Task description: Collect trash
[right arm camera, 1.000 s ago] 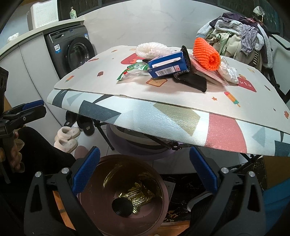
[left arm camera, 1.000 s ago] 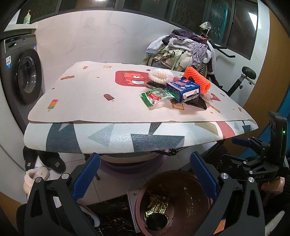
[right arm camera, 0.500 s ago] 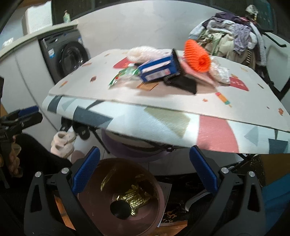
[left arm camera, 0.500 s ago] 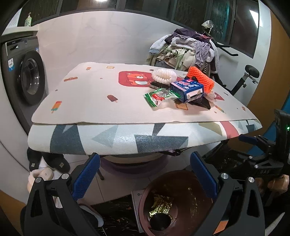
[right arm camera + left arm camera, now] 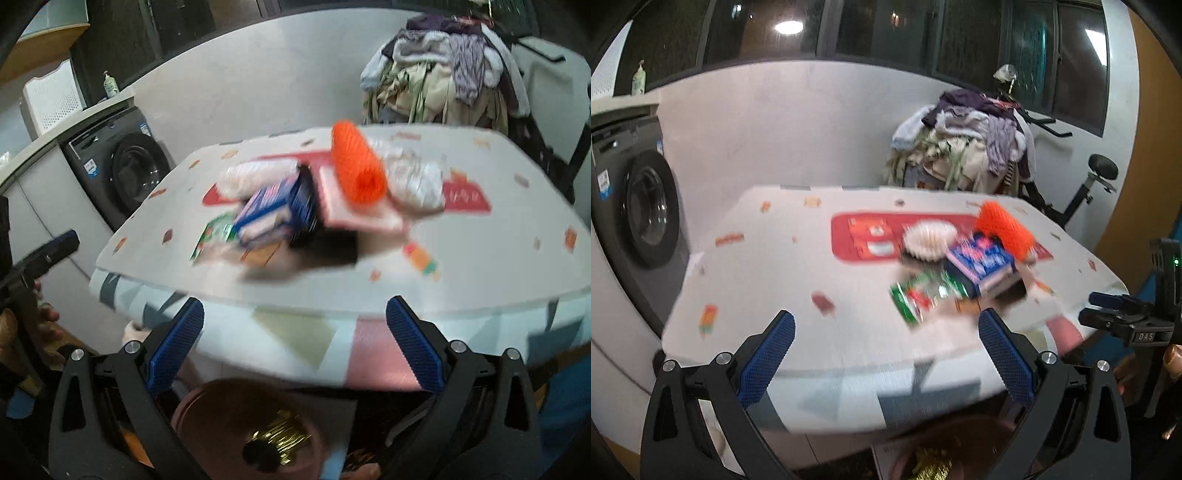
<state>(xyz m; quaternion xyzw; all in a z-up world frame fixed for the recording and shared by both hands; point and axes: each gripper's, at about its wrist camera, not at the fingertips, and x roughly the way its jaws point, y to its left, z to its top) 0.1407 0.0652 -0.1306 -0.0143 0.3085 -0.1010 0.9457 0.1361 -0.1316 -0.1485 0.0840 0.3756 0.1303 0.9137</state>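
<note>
A pile of trash lies on the patterned table point(image 5: 783, 266): a blue box point(image 5: 979, 264) point(image 5: 273, 212), a green wrapper point(image 5: 919, 295) point(image 5: 214, 236), an orange net roll point(image 5: 1003, 229) point(image 5: 356, 162), a white foam net point(image 5: 929, 236), a clear plastic bag point(image 5: 415, 177) and a black piece point(image 5: 325, 243). My left gripper point(image 5: 886, 354) is open and empty, short of the table's near edge. My right gripper point(image 5: 295, 343) is open and empty, also at the near edge. A brown bin point(image 5: 243, 428) point(image 5: 945, 461) holding a gold wrapper stands on the floor below both.
A washing machine point(image 5: 639, 210) point(image 5: 125, 170) stands at the left. A heap of clothes point(image 5: 967, 147) point(image 5: 447, 70) sits on an exercise bike behind the table. The other gripper shows at each view's edge point(image 5: 1134, 321) point(image 5: 44, 254).
Both grippers have risen, so the views now look over the table top and the bin has dropped to the bottom edge. Both stay open. The frames are motion-blurred.
</note>
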